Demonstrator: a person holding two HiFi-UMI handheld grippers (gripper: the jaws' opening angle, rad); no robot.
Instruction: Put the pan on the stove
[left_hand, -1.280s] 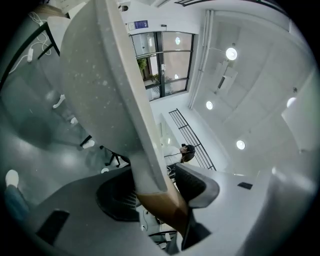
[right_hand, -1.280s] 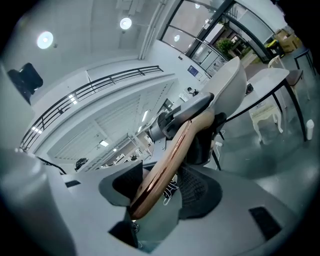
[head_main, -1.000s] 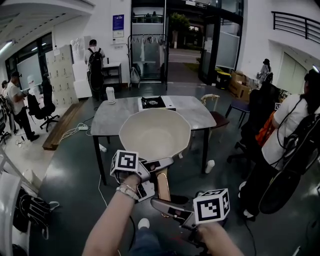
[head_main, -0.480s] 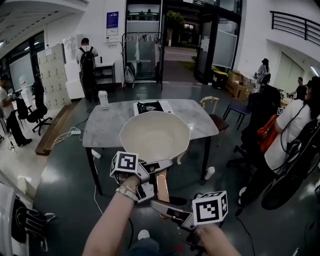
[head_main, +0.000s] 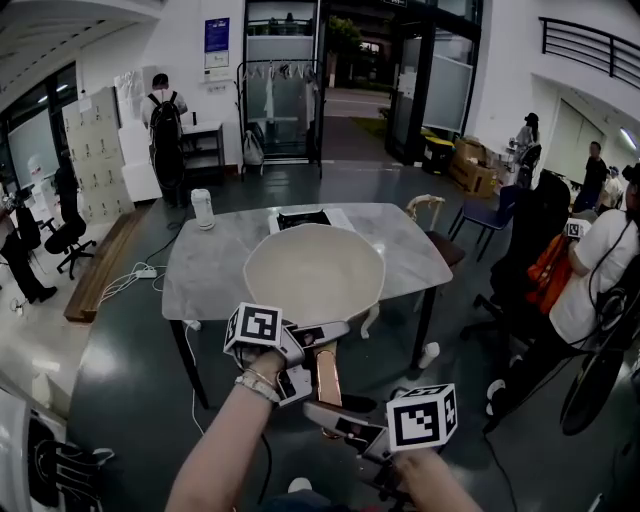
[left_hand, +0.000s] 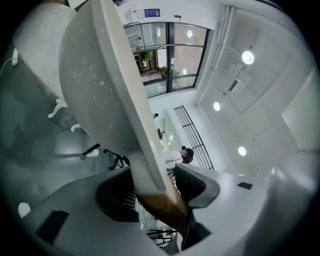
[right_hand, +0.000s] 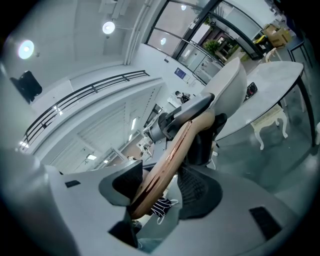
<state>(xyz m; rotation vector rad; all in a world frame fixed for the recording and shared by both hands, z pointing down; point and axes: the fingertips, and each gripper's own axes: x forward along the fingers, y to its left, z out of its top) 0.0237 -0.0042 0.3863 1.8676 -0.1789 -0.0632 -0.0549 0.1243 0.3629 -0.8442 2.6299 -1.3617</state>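
Observation:
A cream pan (head_main: 313, 272) with a copper-brown handle (head_main: 327, 376) is carried level in front of me, over the near edge of a grey marble table (head_main: 205, 270). My left gripper (head_main: 306, 346) is shut on the handle close to the bowl, and the left gripper view has the pan (left_hand: 100, 90) edge-on above its pads. My right gripper (head_main: 336, 420) is shut on the handle's near end (right_hand: 170, 160). A small black stove (head_main: 300, 216) sits at the table's far side, partly hidden behind the pan's rim. The right gripper view also catches the stove (right_hand: 251, 89).
A white jug (head_main: 203, 208) stands on the table's far left corner. A pale chair (head_main: 424, 212) is at the table's right end, and seated people (head_main: 590, 290) are further right. Cables (head_main: 140, 270) lie on the floor at left. A person with a backpack (head_main: 165, 125) stands far off.
The table and stove have drawn nearer, and the pan now overlaps the table's near edge and part of the stove. Both grippers keep the same hold on the handle.

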